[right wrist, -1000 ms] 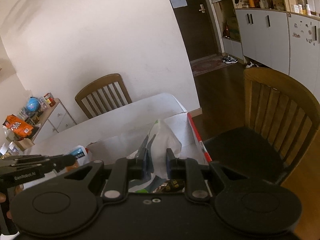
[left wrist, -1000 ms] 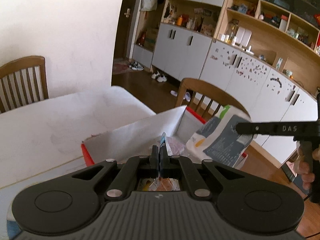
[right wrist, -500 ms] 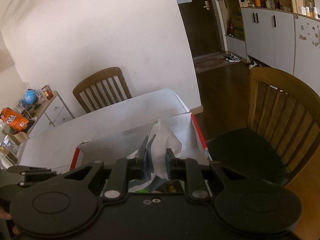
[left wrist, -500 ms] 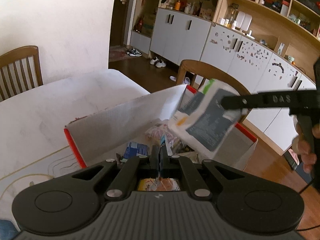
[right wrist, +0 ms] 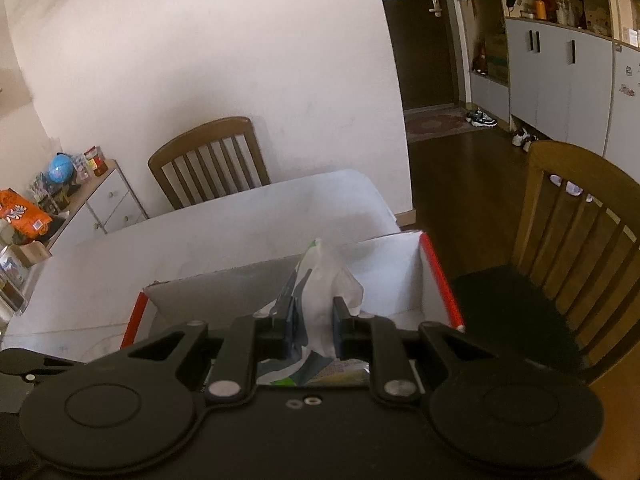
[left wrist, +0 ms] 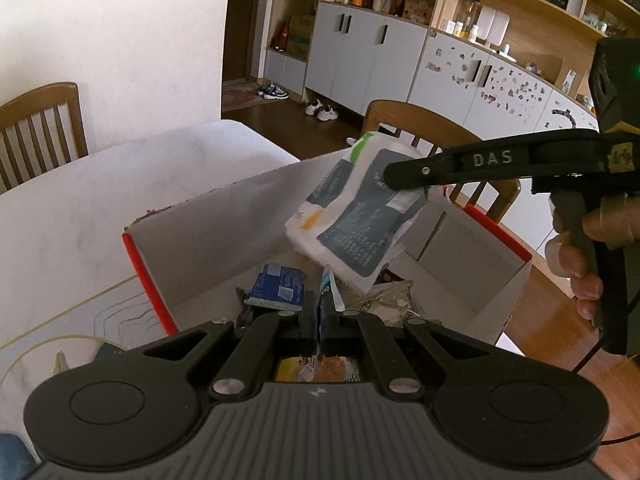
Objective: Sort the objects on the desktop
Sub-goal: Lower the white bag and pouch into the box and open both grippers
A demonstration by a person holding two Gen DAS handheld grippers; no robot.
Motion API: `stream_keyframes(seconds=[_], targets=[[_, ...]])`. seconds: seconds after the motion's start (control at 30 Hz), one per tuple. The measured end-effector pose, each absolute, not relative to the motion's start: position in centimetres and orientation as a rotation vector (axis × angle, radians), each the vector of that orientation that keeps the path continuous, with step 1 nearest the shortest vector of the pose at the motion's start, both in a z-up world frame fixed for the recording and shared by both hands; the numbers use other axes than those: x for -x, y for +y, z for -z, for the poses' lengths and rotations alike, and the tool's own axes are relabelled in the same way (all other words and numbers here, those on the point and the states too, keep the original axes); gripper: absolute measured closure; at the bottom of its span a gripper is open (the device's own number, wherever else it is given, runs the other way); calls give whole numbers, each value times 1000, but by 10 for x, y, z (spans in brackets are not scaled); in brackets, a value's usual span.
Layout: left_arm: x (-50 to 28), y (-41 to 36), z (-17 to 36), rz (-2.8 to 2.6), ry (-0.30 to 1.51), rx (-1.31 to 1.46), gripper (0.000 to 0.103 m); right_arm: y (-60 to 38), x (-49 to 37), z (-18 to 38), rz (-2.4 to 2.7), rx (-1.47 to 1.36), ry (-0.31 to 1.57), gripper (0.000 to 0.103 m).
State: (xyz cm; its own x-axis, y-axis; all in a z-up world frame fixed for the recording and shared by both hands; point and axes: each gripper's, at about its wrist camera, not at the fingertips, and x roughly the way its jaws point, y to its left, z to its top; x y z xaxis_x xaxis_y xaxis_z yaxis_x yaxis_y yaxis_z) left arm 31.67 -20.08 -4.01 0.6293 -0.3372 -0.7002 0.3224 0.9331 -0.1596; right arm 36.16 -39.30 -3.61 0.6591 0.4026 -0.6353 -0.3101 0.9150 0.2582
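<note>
Both claws hang over the open box [left wrist: 208, 232] on the table [left wrist: 100, 184], the right claw [right wrist: 314, 322] clamped on a tissue pack [left wrist: 356, 216], the left claw [left wrist: 320, 312] pinched on a thin wrapper [left wrist: 329, 284], so each should sink inside before letting go.

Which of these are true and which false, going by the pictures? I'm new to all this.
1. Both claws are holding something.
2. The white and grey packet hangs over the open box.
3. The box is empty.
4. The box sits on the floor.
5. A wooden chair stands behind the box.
1. True: the left claw pinches a thin wrapper, and the right claw grips the white and grey packet.
2. True: it hangs above the box.
3. False: a blue packet and crumpled wrappers lie inside.
4. False: it rests on the white table.
5. True: a wooden chair stands just beyond it.
</note>
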Motion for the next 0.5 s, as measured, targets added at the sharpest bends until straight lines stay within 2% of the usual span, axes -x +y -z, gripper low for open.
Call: stream_keyframes(seconds=[0.5], targets=[[-323,-211,47,374,853,3,103,-378,-371,59,-429,-55,781,85]])
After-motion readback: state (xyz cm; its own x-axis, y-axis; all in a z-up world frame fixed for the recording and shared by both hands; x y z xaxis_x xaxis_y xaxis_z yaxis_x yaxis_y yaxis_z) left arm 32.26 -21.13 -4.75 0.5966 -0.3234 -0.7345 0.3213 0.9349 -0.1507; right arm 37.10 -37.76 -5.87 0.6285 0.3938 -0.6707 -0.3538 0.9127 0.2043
